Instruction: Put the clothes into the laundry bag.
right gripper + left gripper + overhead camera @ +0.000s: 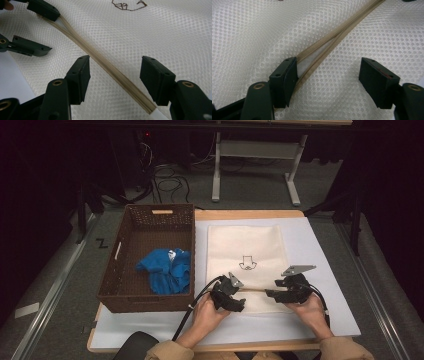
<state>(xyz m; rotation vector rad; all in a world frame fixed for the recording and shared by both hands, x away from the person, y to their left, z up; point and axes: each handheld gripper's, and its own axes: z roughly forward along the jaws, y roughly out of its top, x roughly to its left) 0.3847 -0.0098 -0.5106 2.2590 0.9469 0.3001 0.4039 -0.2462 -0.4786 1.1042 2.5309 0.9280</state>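
Note:
A cream mesh bag (247, 250) with a small dark printed emblem (247, 264) lies flat on a white mat. A tan zipper (255, 290) runs across its near end. My left gripper (239, 292) is open at the zipper's left end. In the left gripper view its jaws stand wide (329, 67); one pad (287, 77) touches the zipper (332, 42), which is slightly parted there. My right gripper (272, 292) is open too. In the right gripper view it (116, 65) straddles the closed zipper (112, 70), with the left gripper (47, 30) farther along.
A brown wicker basket (150, 215) stands at the table's left and holds a crumpled blue cloth (167, 270). The white mat (320, 270) covers most of the wooden tabletop. Desk legs and cables sit on the floor beyond the far edge.

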